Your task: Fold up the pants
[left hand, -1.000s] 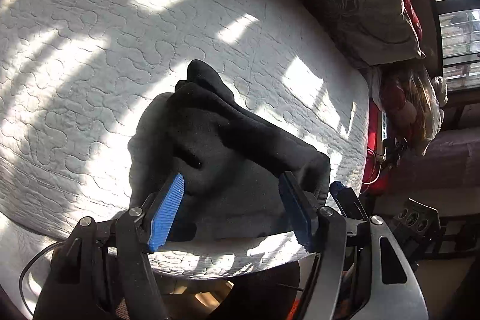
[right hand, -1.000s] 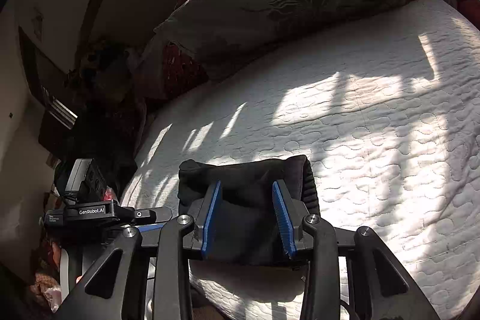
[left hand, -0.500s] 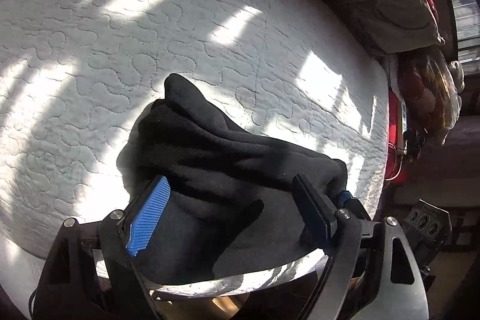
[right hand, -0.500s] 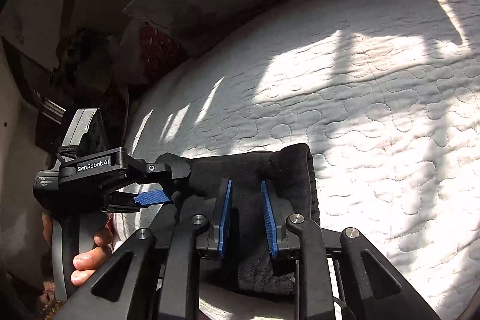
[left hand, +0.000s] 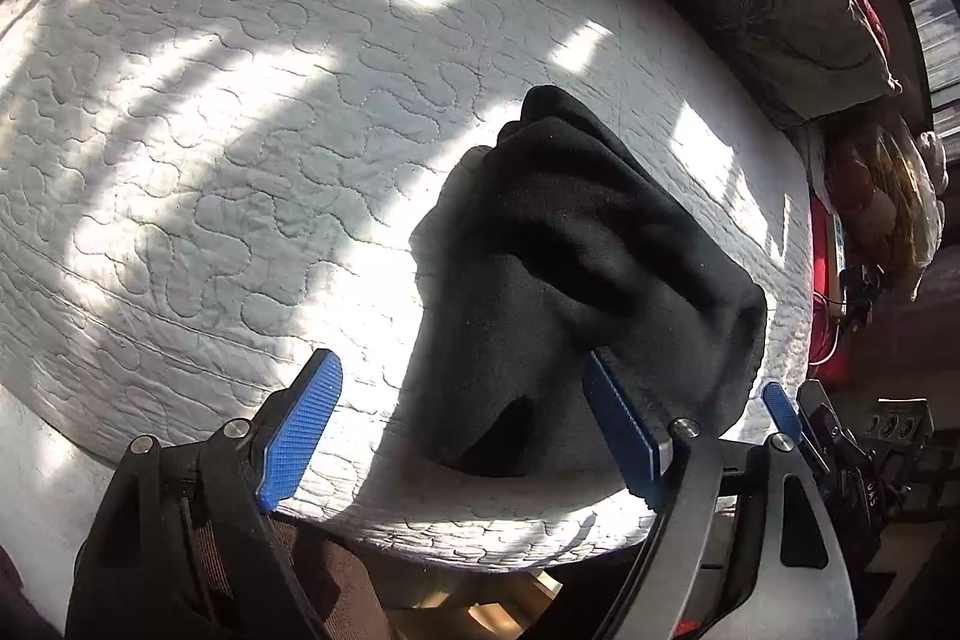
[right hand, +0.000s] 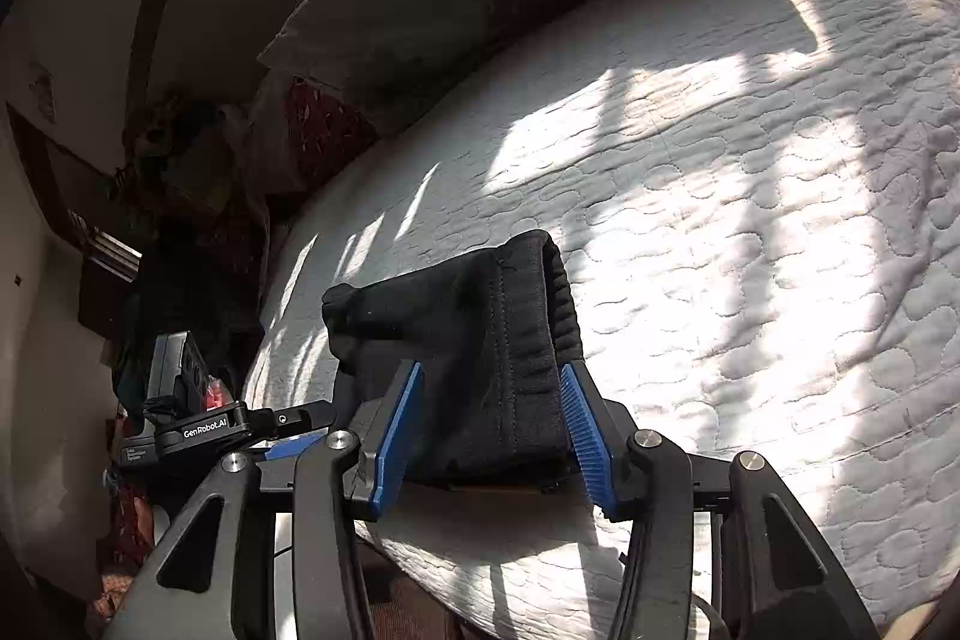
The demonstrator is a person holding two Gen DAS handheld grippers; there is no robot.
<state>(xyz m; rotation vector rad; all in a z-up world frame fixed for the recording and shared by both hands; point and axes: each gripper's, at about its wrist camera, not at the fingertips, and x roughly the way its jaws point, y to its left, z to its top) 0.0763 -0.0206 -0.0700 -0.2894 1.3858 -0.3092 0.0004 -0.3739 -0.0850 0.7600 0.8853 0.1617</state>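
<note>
Right wrist: right tongs (right hand: 489,430) opening, pants (right hand: 480,340) unpinched now; left tongs (left hand: 462,430) spread, shifted left.

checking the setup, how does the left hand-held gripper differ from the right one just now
The left hand-held gripper stands wide, the black pants overlapping only its right finger; the right hand-held gripper is narrower, its jaws opening, with the pants' folded end between its pads. Left looks more steeply down at the white quilted mattress. Both have blue pads and grip nothing.
</note>
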